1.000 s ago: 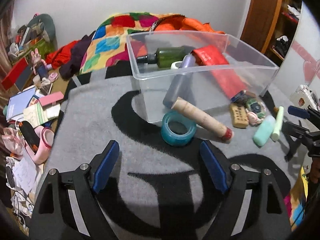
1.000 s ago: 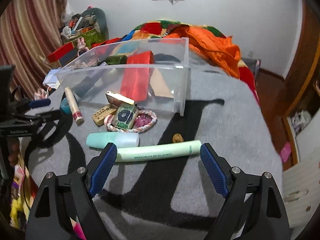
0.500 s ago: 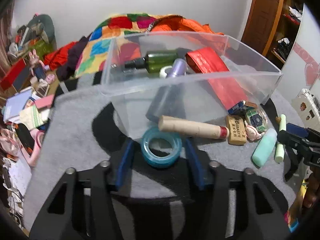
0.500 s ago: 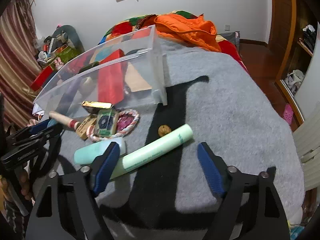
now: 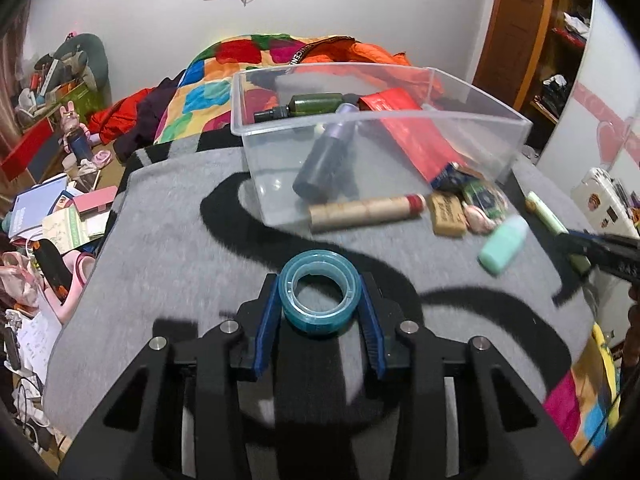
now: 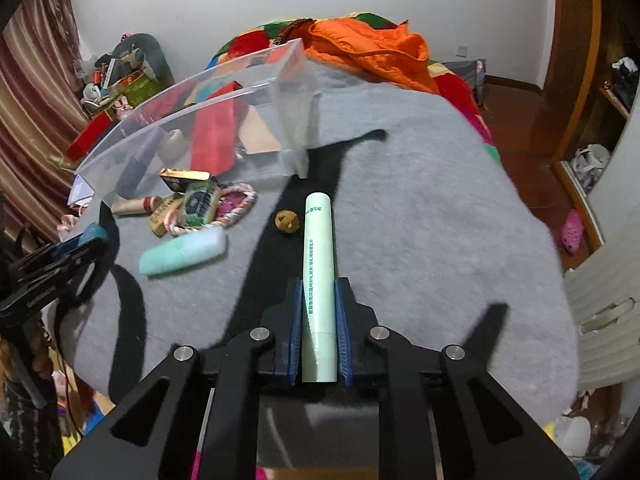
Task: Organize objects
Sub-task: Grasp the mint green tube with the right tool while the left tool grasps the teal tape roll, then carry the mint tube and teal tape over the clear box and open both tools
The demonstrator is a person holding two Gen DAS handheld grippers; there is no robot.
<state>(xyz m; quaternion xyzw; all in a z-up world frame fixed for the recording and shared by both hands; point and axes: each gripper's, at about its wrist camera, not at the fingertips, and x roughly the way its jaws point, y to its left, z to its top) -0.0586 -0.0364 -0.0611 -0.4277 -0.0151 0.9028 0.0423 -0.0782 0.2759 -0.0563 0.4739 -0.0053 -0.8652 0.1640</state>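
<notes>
A teal tape roll lies on the grey blanket between the blue pads of my left gripper. Its jaws are closing and both pads touch the roll's sides. My right gripper is closing on the near end of a pale green tube, which points away from me; the pads press on it. A clear plastic bin stands beyond, holding a green bottle, a dark bottle and a red packet.
Loose by the bin's front wall lie a cardboard tube, a tan block, a mint bottle, a green box on a rope ring, and a brown nut. An orange jacket lies behind. Floor clutter lies left of the bed.
Both grippers went from wide open to closed: the left moved up to the tape roll and closed around it, the right rolled into line with the green tube and closed on it.
</notes>
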